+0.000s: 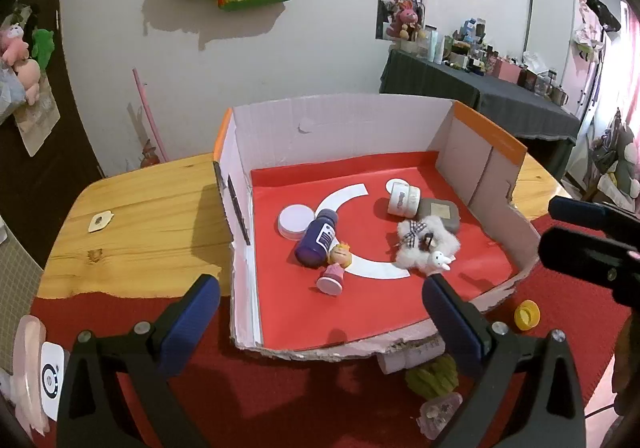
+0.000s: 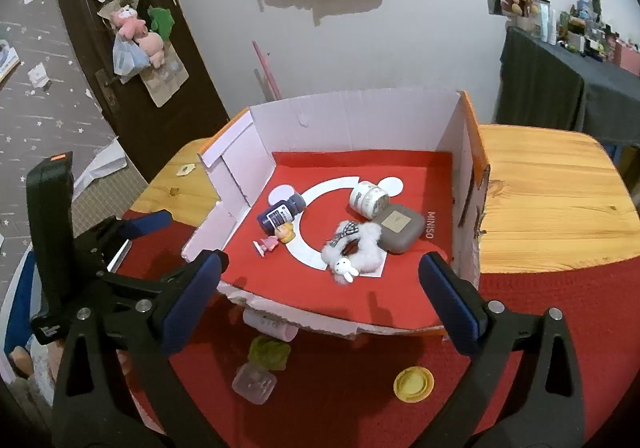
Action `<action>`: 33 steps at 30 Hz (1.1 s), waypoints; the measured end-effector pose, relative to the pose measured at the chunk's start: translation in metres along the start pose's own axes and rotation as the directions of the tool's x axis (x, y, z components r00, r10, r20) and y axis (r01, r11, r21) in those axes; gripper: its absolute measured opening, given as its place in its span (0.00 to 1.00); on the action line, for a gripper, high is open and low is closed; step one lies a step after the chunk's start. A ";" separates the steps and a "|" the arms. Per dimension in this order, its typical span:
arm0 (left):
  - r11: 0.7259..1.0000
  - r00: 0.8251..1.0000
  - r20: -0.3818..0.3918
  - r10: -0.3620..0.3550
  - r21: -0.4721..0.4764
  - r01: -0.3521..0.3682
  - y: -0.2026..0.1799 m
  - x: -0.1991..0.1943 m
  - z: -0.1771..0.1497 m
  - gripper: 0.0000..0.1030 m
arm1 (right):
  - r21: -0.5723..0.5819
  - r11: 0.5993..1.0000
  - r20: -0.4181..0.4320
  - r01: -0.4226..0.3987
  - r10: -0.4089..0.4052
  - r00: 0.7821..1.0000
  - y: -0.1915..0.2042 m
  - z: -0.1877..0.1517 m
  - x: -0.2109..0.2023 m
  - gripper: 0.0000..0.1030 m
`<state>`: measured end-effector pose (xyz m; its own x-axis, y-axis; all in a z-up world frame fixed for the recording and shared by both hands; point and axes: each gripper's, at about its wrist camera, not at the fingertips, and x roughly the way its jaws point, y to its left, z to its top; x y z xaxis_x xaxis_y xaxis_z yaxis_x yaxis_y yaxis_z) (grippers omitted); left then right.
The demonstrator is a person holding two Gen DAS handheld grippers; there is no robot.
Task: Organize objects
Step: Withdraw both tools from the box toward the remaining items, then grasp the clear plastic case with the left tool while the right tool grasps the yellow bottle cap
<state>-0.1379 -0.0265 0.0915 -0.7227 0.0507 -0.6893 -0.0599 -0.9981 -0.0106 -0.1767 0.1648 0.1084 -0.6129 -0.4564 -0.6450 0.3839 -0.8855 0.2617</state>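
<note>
Empty tongs [image 2: 320, 276] above box [image 2: 360, 116]

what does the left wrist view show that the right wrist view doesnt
Only the left wrist view shows the white card at the mat's near left corner. Only the right wrist view shows the brown door hung with soft toys. Both show the cardboard box, the blue bottle, the fluffy white toy and the yellow lid, plus both open grippers.
</note>
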 end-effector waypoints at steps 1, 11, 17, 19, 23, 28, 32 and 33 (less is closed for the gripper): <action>1.000 1.000 0.001 -0.002 -0.002 0.002 0.000 -0.001 0.000 1.00 | -0.001 1.000 0.003 0.001 -0.001 1.000 0.000 0.000 -0.002 0.98; 1.000 1.000 0.006 -0.019 -0.014 0.019 -0.004 -0.013 -0.008 1.00 | -0.017 1.000 0.019 0.027 -0.026 0.999 0.004 -0.009 -0.018 0.98; 0.999 1.000 0.004 -0.030 -0.014 0.030 -0.009 -0.020 -0.017 1.00 | -0.023 0.999 0.017 0.033 -0.033 0.999 0.008 -0.020 -0.023 0.98; 0.999 0.999 0.001 -0.034 -0.013 0.034 -0.011 -0.023 -0.021 1.00 | -0.024 0.999 0.014 0.036 -0.035 0.999 0.009 -0.025 -0.024 0.98; 0.999 0.999 -0.007 -0.039 -0.013 0.039 -0.014 -0.025 -0.029 1.00 | -0.026 0.999 0.004 0.042 -0.042 0.999 0.009 -0.034 -0.023 0.98; 0.998 0.998 -0.019 -0.051 -0.027 0.051 -0.015 -0.027 -0.039 1.00 | -0.035 0.998 -0.008 0.055 -0.056 0.998 0.010 -0.047 -0.024 0.98; 0.997 0.998 -0.033 -0.062 -0.039 0.061 -0.016 -0.027 -0.048 1.00 | -0.049 0.996 -0.016 0.070 -0.071 0.997 0.012 -0.056 -0.025 0.98; 0.997 0.997 -0.036 -0.063 -0.041 0.062 -0.016 -0.026 -0.049 1.00 | -0.053 0.996 -0.018 0.074 -0.075 0.997 0.013 -0.059 -0.025 0.98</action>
<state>-0.0839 -0.0133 0.0742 -0.6918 0.1127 -0.7132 -0.0765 -0.9936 -0.0828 -0.1160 0.1701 0.0857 -0.6273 -0.3871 -0.6758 0.3734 -0.9110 0.1753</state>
